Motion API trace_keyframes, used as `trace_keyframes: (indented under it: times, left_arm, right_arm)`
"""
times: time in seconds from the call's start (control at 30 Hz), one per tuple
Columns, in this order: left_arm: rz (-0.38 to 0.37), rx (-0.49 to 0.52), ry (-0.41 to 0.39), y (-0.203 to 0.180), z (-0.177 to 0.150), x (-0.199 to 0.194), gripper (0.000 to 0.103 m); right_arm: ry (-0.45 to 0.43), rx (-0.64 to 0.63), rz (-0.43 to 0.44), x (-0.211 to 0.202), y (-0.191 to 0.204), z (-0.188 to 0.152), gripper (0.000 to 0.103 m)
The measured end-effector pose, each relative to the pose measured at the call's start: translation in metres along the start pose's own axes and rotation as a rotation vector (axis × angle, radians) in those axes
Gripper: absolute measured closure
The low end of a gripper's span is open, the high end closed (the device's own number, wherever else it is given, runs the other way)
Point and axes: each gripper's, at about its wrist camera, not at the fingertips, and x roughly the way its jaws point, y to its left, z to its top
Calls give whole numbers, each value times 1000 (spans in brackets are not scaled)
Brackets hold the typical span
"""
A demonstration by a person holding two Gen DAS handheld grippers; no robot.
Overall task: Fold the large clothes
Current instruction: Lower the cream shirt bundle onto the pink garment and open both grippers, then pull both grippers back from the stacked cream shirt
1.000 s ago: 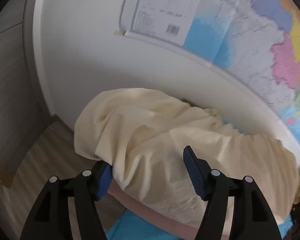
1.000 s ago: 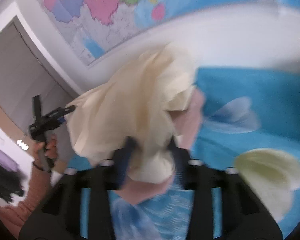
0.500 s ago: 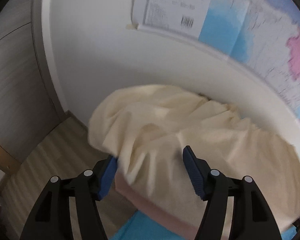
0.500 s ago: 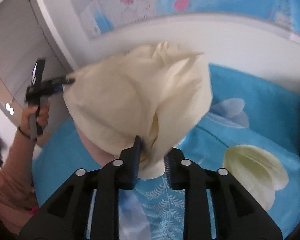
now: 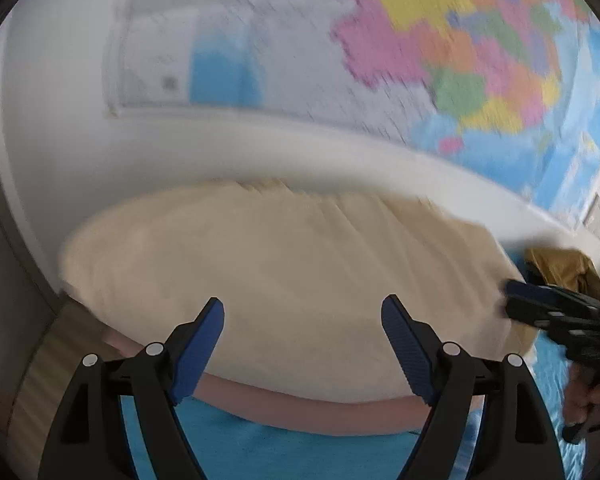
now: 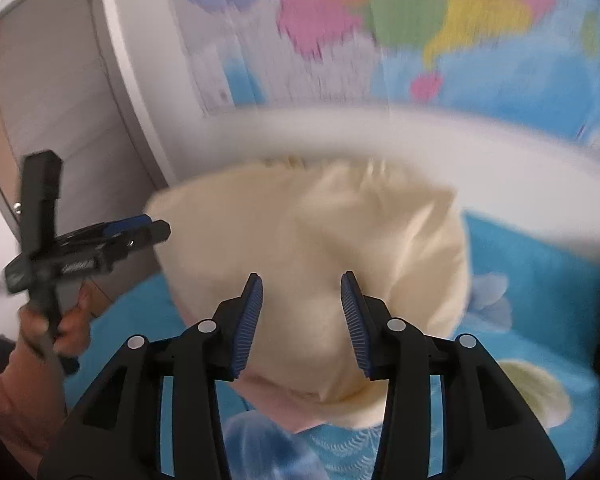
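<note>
Now lying bunched on the blue floral bed [image 6: 540,280] against the white wall [image 5: 80,160]: cream garment [image 5: 284,272]. Opening wide just short of it, gripping nothing: left gripper [image 5: 302,320]. Opening too, pads clear of the cloth: right gripper [image 6: 302,300]. Hanging above: colourful map [image 5: 440,40].

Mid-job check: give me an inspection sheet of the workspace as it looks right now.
Surface: bed with blue floral sheet, partly covered.
Job's things: cream fabric garment lies bunched on the bed by the wall, over a pink layer.
Clutter: mustard-brown cloth lump at the bed's far end.
Grippers: left gripper opening, nothing between pads; right gripper opening, pads off the cloth.
Cables: nothing seen.
Surroundings: colourful wall map, white wall, grey door; views blurred.
</note>
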Motion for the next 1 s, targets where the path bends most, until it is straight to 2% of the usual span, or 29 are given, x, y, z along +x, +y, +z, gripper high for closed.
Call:
trace_keyframes:
  times: [0.07,0.2,0.33,0.47,0.5,0.53,0.67,0.73,1.0]
  left_arm:
    - [33,15,-2,-9,-9,11,21]
    - [62,44,-2,-20,-22,22,11]
    - [98,53,10,-26,-26,26,11]
    - [95,28,7,-27,-27,16,10]
    - [93,24,8,-28,-28,14,10]
    - [98,19,8,-29,-30,11,9]
    - [127,23,-13,-36,-34,0,6]
    - [128,25,-20,-38,-34,-5,6]
    - [130,8,-49,-48,-36,-24,6]
  right_arm:
    - [40,16,1,16,-5,-13,61]
    - [51,15,-4,17,-3,-22,61]
    - [35,25,14,3,4,-16,53]
    - [4,32,30,-7,11,-19,48]
    - [4,34,34,-8,11,-18,44]
    - [1,36,31,-8,12,-18,39]
    - [-25,17,19,-14,21,-19,32]
    - [-44,10,9,-15,25,-17,25]
    - [-71,-6,-19,-24,34,-20,14]
